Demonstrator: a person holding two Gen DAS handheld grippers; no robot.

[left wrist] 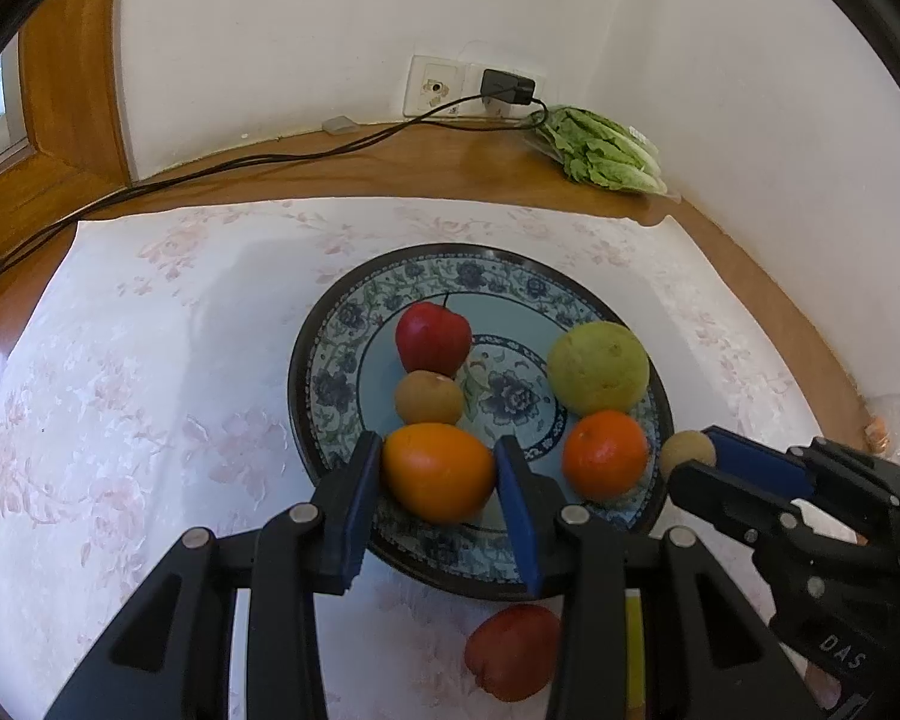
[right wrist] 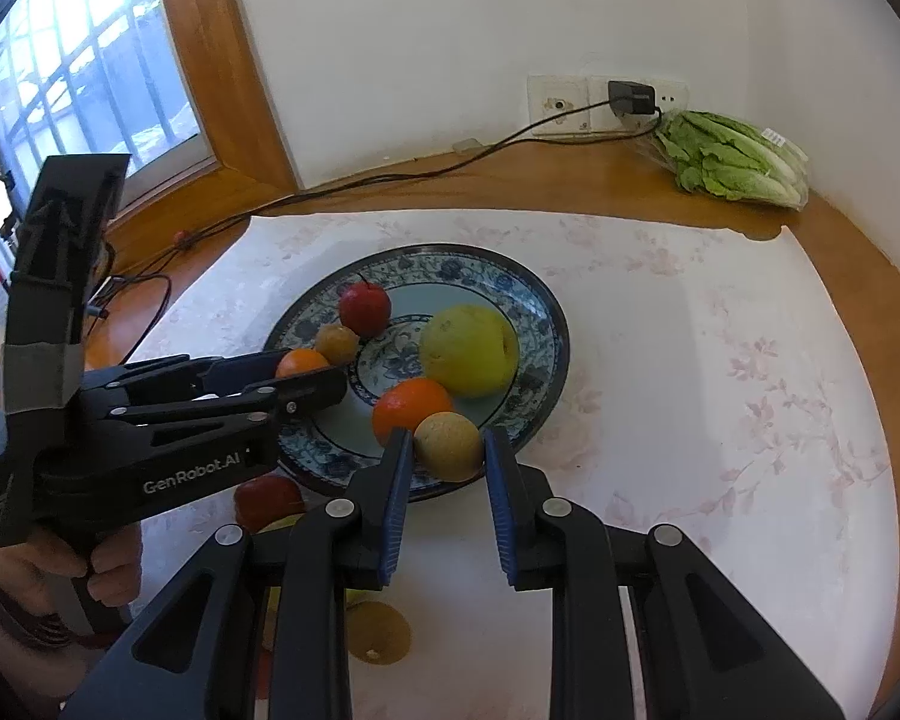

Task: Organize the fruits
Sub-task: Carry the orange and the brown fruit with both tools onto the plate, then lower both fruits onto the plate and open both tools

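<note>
Clamped between blue-padded black jaws of the left gripper [left wrist: 438, 474], at the lower centre of its own view: a smooth oval orange fruit [left wrist: 438, 473], held over the near rim of the round blue-and-white floral ceramic plate [left wrist: 330, 324]. Gripped likewise in the right gripper [right wrist: 448, 447], jaws drawn narrow around it: a small round tan fruit [right wrist: 448, 446], poised at the plate's near right edge. Already on the plate, further out: glossy red apple [left wrist: 433, 337], small brown round fruit [left wrist: 429, 397], big yellow-green pear-like fruit [left wrist: 598, 367], bright round tangerine [left wrist: 605, 455]. Off the plate, on the pale floral tablecloth [left wrist: 150, 360] at the bottom of the frame: one more reddish fruit [left wrist: 513, 651], partly hidden by the gripper. Judged step: placing two fruits at once. Next move likely calls for lowering each into a free gap, then easing the jaws apart gently so neither rolls off the rim.
</note>
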